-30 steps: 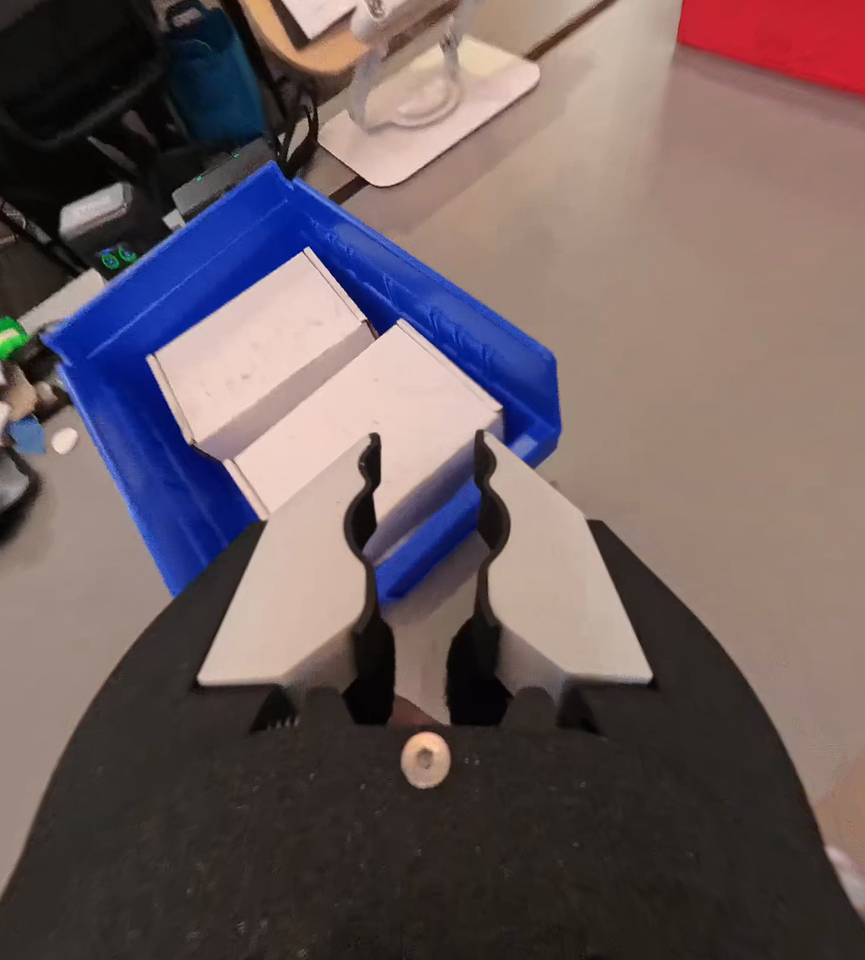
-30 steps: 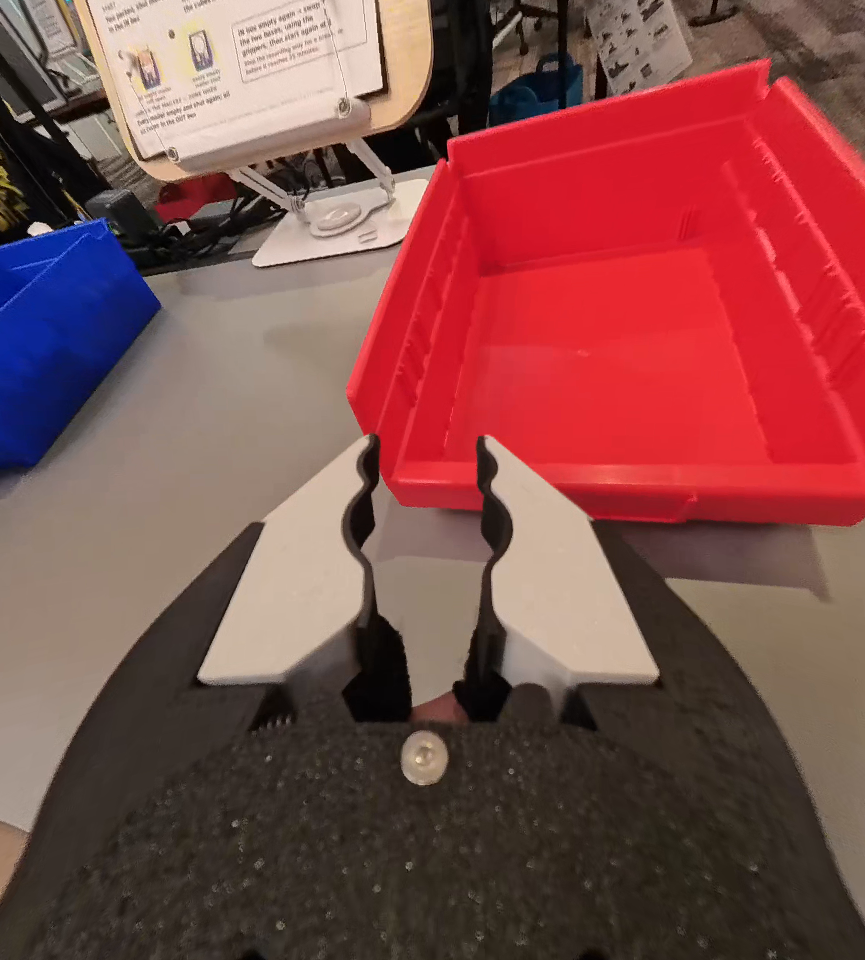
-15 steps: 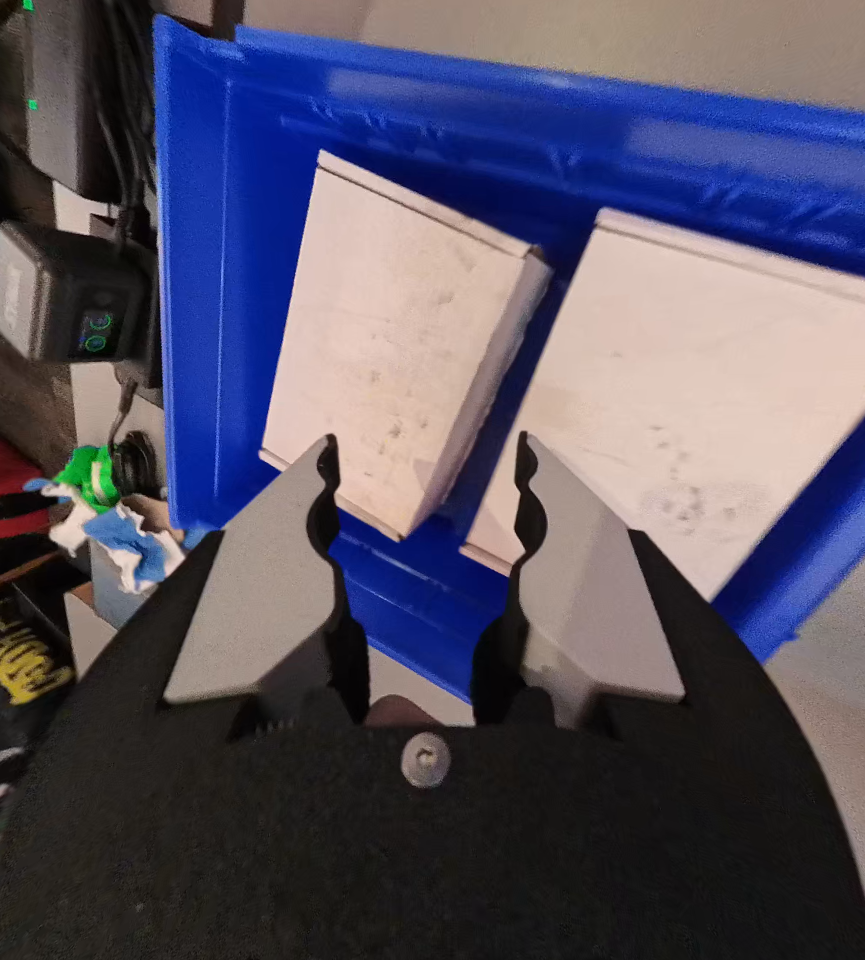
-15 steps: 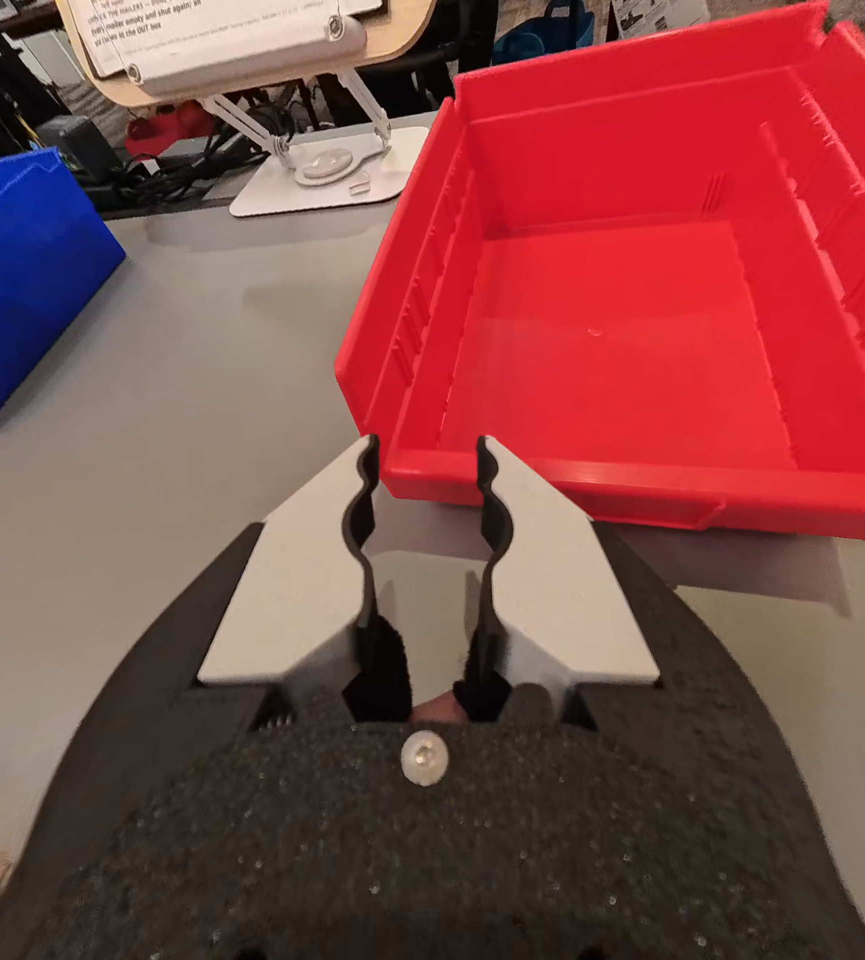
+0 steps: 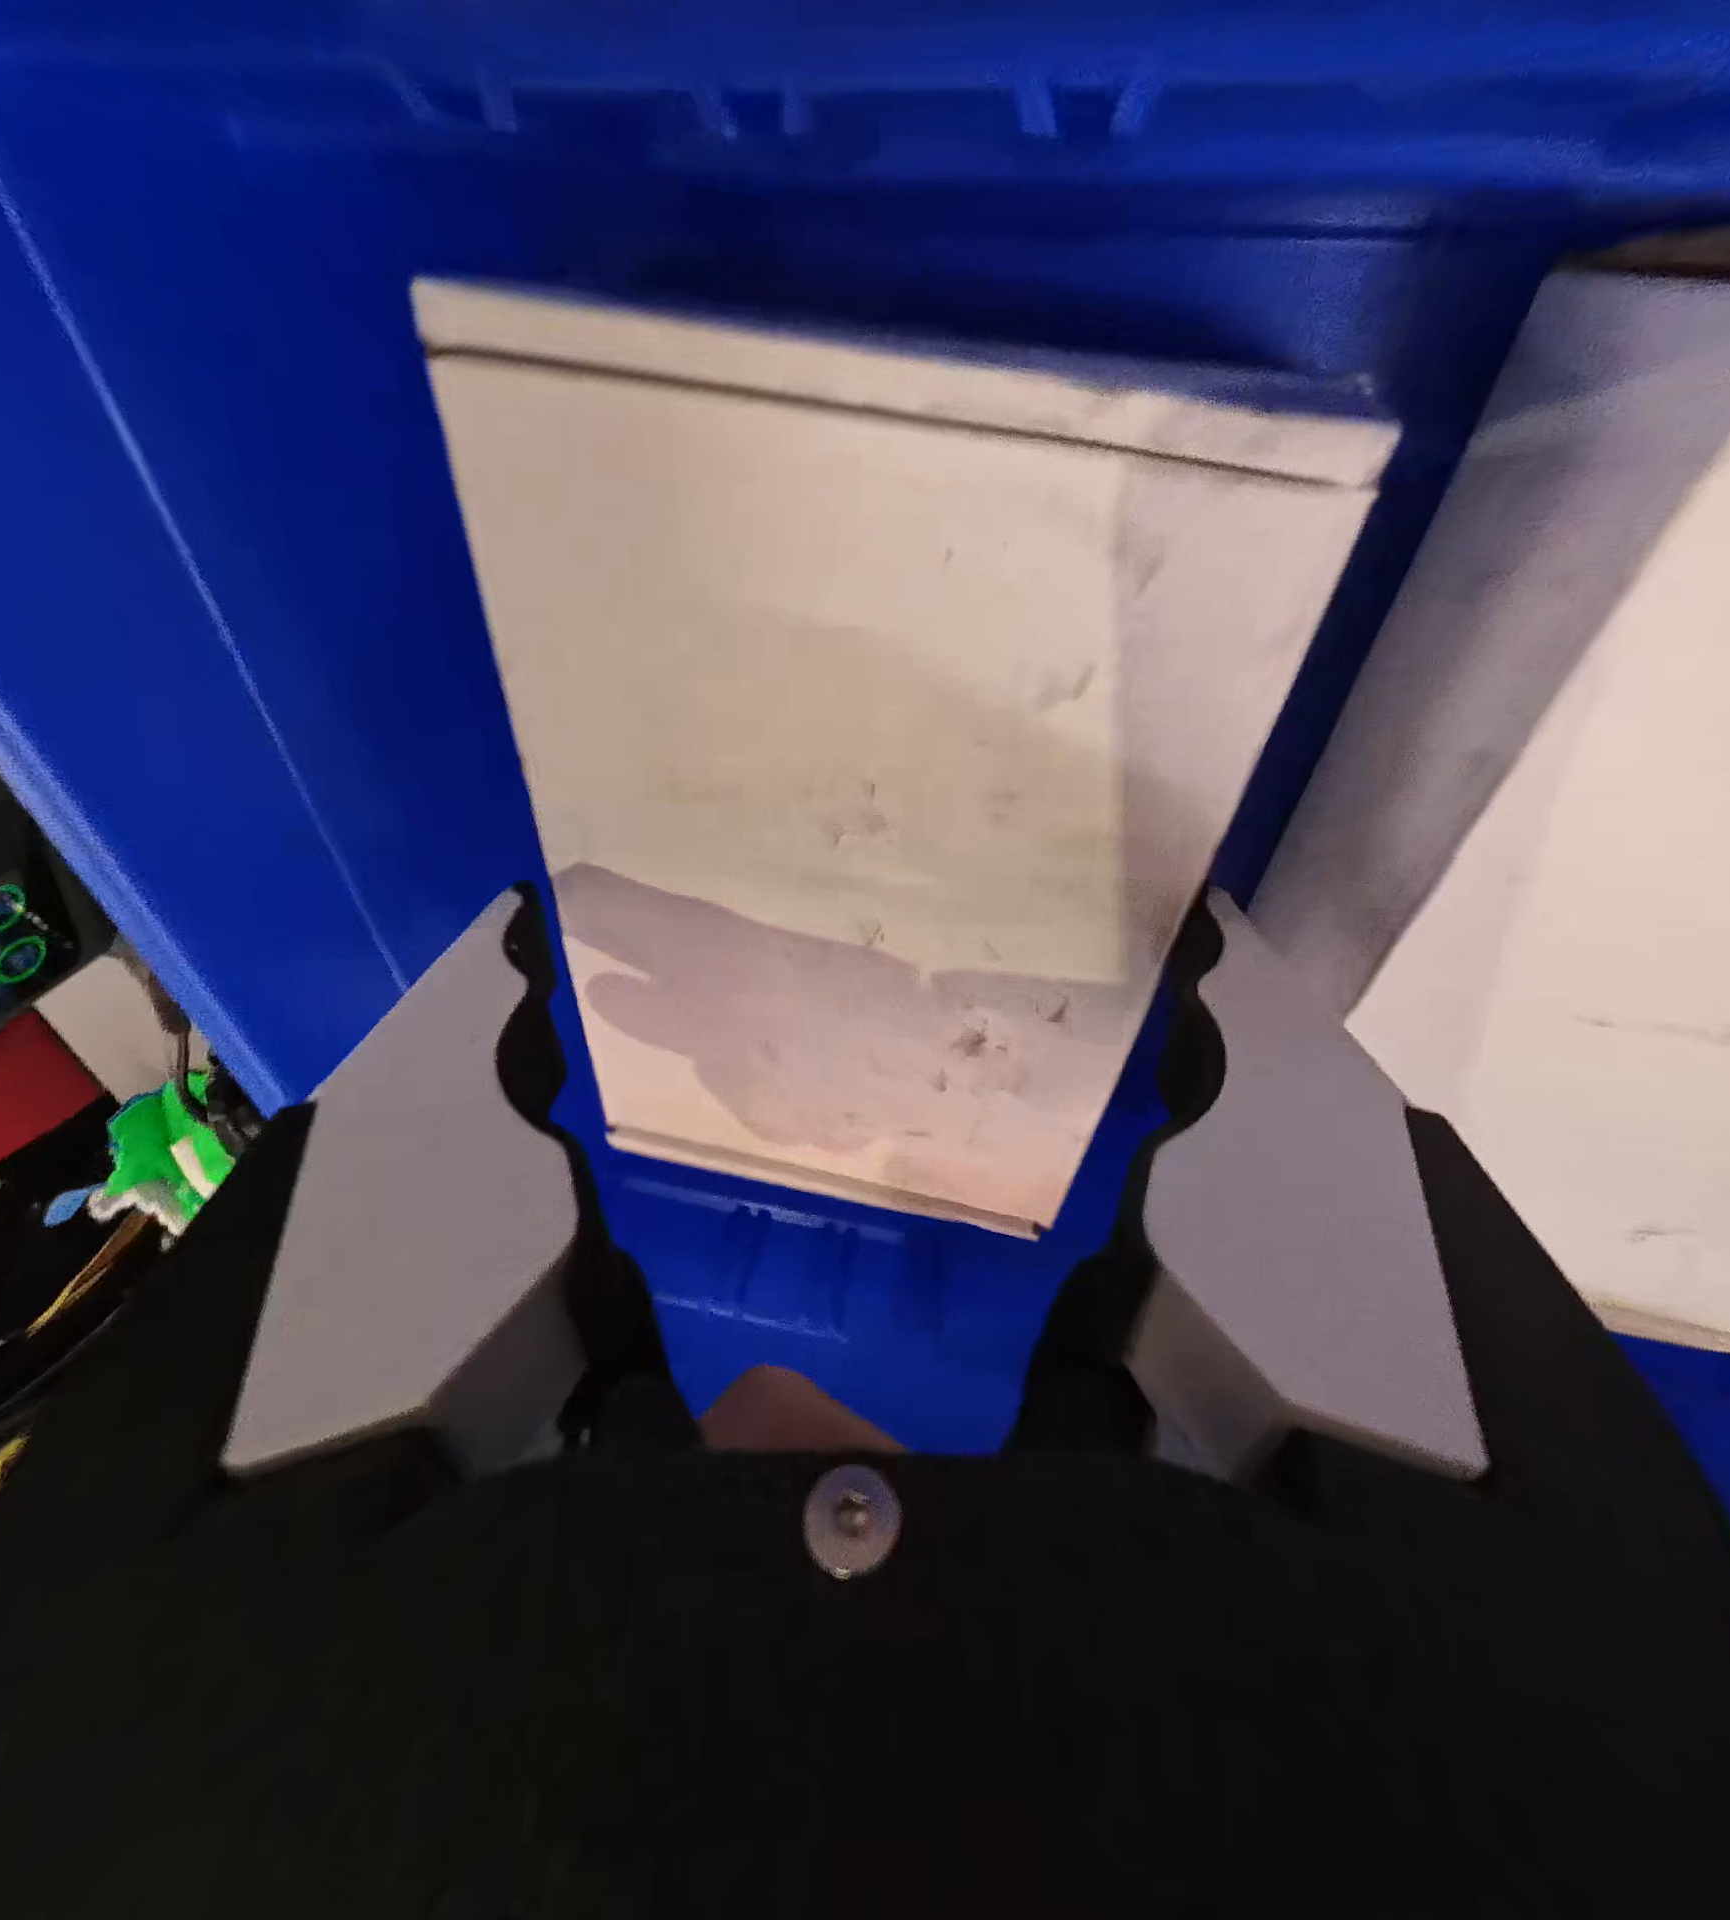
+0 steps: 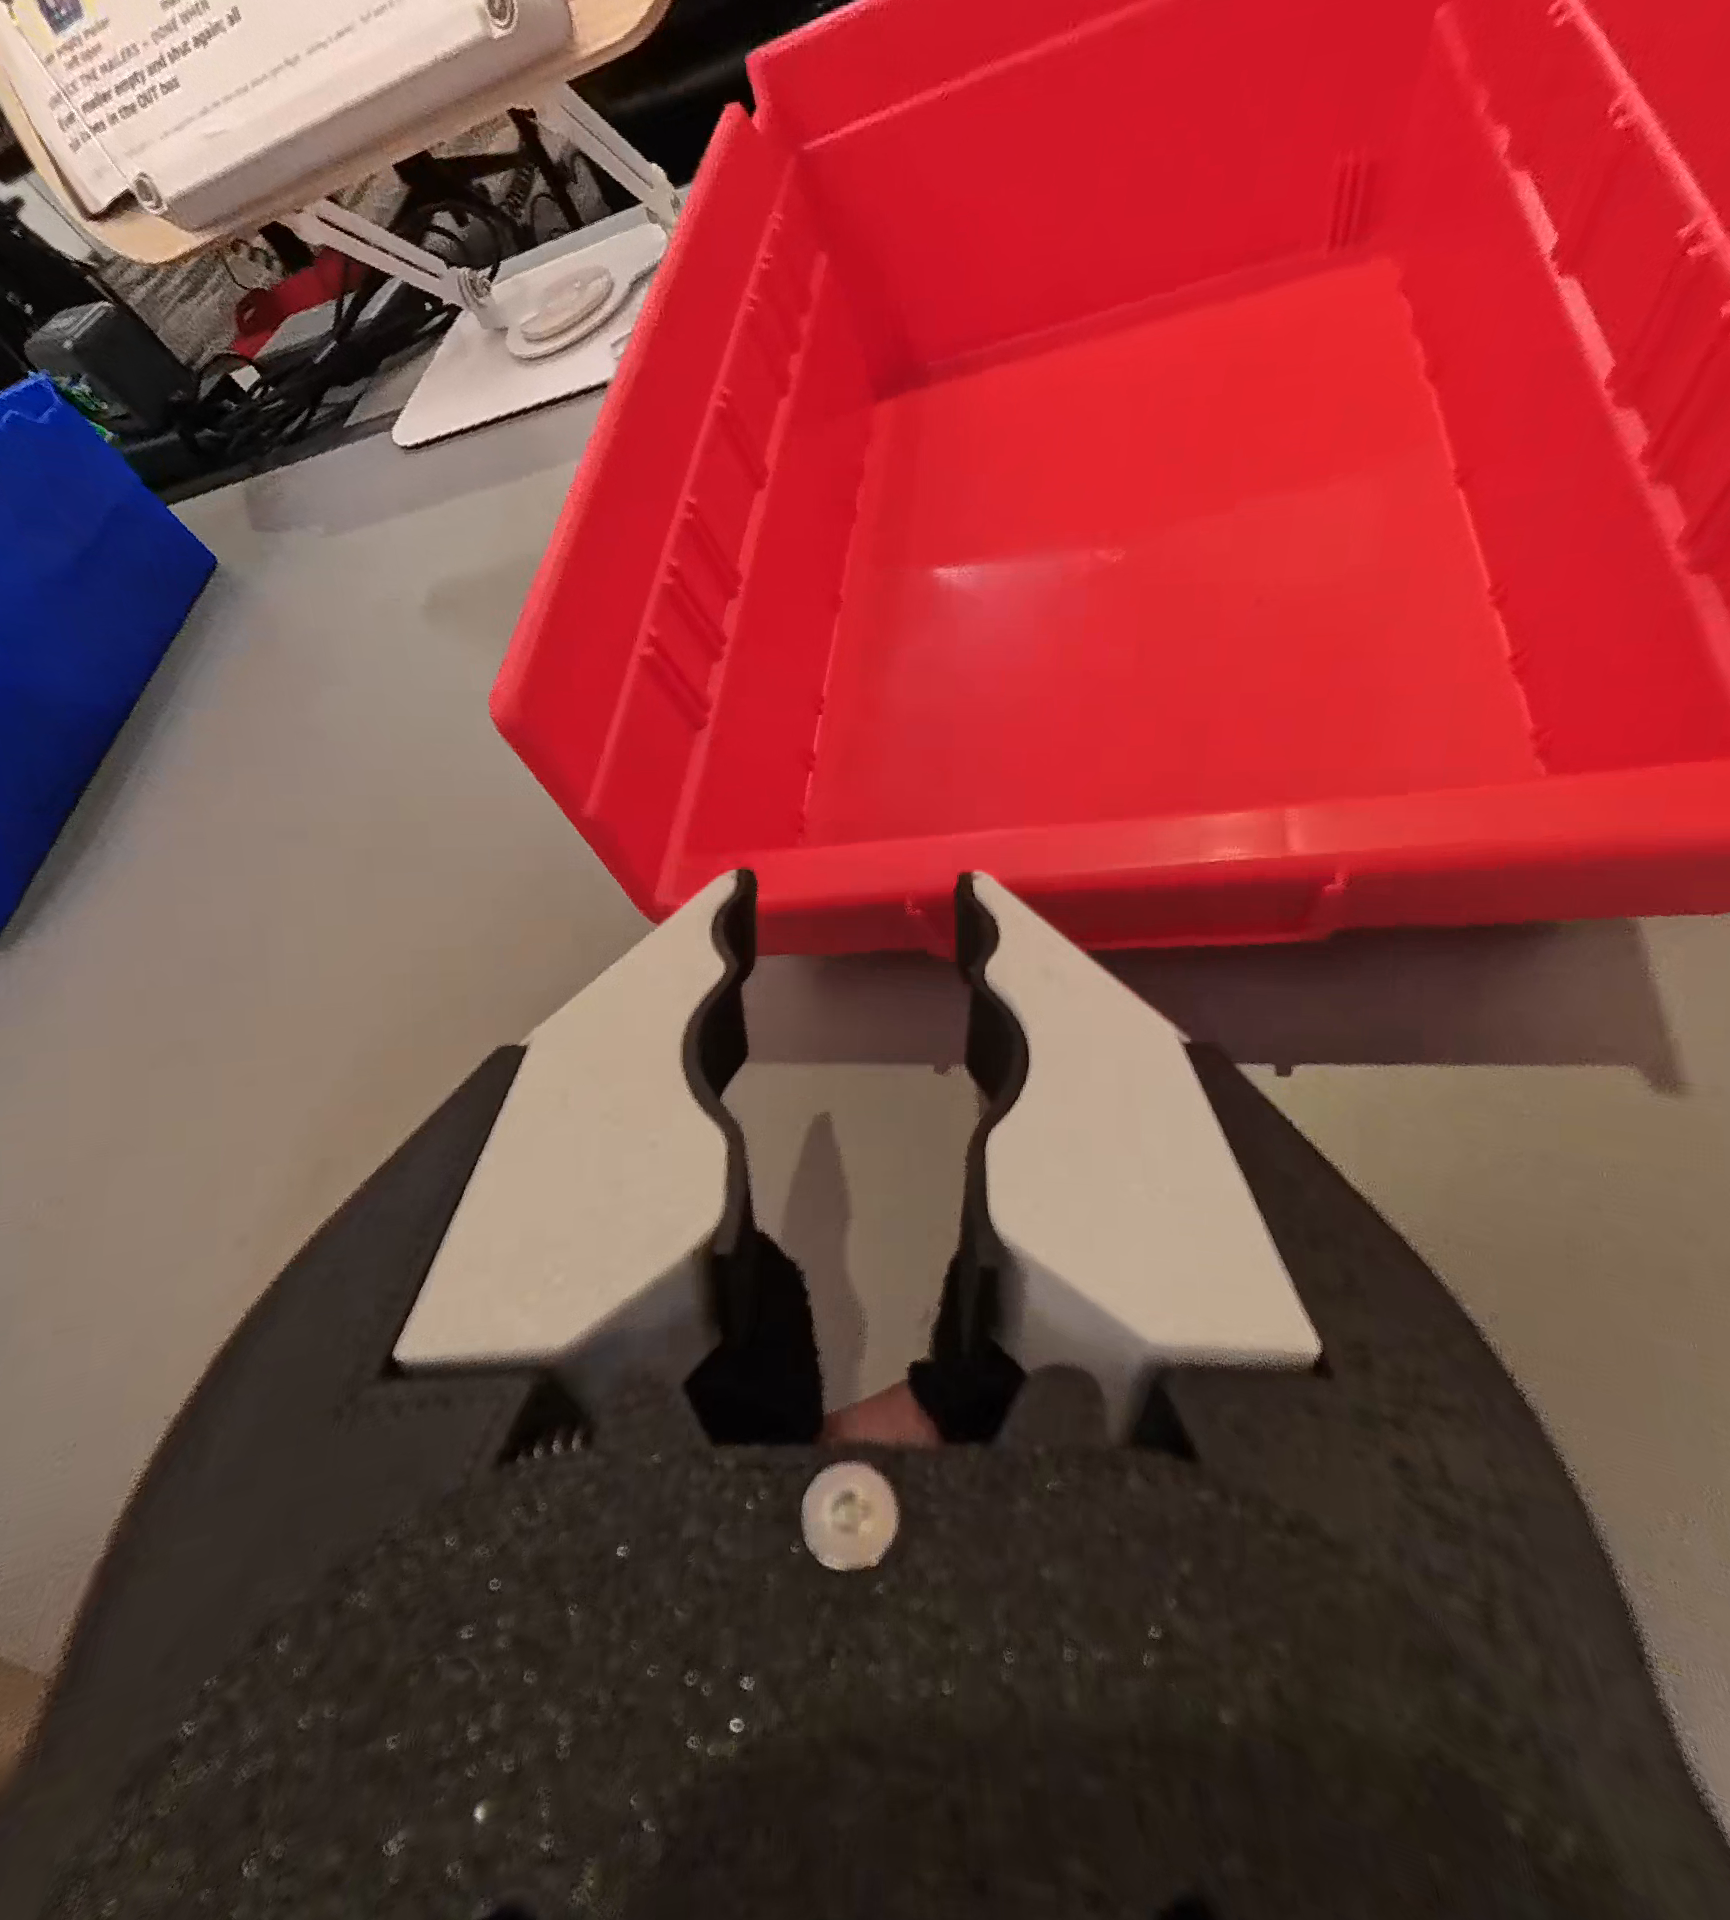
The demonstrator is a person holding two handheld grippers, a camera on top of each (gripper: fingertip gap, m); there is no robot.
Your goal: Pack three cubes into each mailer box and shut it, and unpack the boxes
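In the left wrist view two closed white mailer boxes lie in a blue bin (image 5: 217,520). One box (image 5: 871,665) is straight ahead, the other (image 5: 1619,831) is at the right. My left gripper (image 5: 856,925) is open wide and points down into the bin, its fingers on either side of the near end of the middle box, apart from it. In the right wrist view my right gripper (image 6: 856,894) is open and empty, low over the grey table (image 6: 269,935) just in front of a red bin (image 6: 1204,623) with nothing in it. No cubes show.
The blue bin also shows at the left in the right wrist view (image 6: 19,675). A white stand (image 6: 528,332) holding a sheet stands at the table's back edge, with cables and dark gear behind it. Clutter lies beyond the blue bin (image 5: 154,1153). There is about 60 cm between the tips of the two grippers.
My left gripper has swung over the blue bin, dropped into it and opened wider around one mailer box. My right gripper has shifted slightly in front of the red bin, still open.
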